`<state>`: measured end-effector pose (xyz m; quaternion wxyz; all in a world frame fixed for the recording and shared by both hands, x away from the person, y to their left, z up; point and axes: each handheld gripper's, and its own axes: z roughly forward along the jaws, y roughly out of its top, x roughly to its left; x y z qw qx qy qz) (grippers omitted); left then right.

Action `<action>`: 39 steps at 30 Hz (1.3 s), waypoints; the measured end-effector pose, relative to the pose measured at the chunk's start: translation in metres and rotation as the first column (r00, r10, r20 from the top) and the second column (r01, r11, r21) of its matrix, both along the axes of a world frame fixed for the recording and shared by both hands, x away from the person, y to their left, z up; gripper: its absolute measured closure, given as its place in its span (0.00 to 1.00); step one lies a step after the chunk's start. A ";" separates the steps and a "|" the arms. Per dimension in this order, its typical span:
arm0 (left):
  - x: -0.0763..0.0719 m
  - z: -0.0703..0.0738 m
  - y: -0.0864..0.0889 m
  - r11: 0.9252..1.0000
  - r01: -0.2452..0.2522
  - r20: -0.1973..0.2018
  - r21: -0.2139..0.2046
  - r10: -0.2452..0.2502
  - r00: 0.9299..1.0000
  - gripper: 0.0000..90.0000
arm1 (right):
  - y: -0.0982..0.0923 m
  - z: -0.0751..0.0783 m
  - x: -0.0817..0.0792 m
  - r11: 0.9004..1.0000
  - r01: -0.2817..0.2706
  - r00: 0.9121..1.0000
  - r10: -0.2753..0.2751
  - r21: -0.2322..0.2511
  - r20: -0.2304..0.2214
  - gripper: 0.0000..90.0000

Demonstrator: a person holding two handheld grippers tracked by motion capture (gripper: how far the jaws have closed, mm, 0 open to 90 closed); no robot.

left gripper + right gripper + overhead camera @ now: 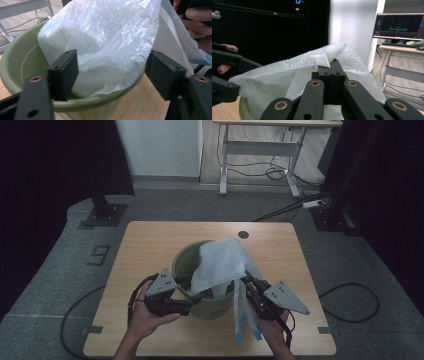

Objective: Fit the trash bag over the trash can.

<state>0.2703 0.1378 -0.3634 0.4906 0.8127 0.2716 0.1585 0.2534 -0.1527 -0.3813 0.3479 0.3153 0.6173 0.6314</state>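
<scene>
Plastic film, a thin white bag (220, 262), drapes over and into the green basin (182, 260) that sits near the middle of the worktop (150, 240), a little toward the near edge. Part of the bag hangs outside the basin's near right side and trails down toward the near edge, where a blue strip shows on it.

Your right tool (331, 65) has its jaws pressed together and pinches a fold of the bag, holding that fold lifted above the basin's rim; in the high view this tool (246, 279) sits at the basin's near right side.

Your left tool (112, 68) stands spread, its two black pads well apart. In the left gripper view the bag and the basin's rim (87, 102) lie between and beyond the pads, and neither pad presses on the film. In the high view that tool (192, 297) is at the basin's near left side, just beside the rim.

Your hands hold both tools from the near edge of the worktop.
</scene>
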 end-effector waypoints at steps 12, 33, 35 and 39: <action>0.014 0.002 0.000 0.998 -0.042 -0.050 -0.042 0.040 0.998 0.91 | -0.004 -0.007 0.000 0.999 -0.037 0.999 0.037 0.029 -0.015 0.87; 0.025 -0.001 0.035 0.975 -0.214 -0.068 -0.058 0.210 0.975 0.98 | -0.066 -0.050 -0.020 0.995 0.003 0.989 0.011 0.096 -0.147 0.39; 0.026 -0.002 0.038 0.974 -0.218 -0.073 -0.058 0.214 0.974 0.98 | -0.070 -0.062 -0.007 0.995 0.009 0.982 0.009 0.097 -0.190 0.37; 0.030 -0.003 0.046 0.971 -0.228 -0.093 -0.069 0.222 0.971 0.98 | -0.073 -0.084 0.013 0.997 -0.007 0.965 0.028 0.083 -0.261 0.33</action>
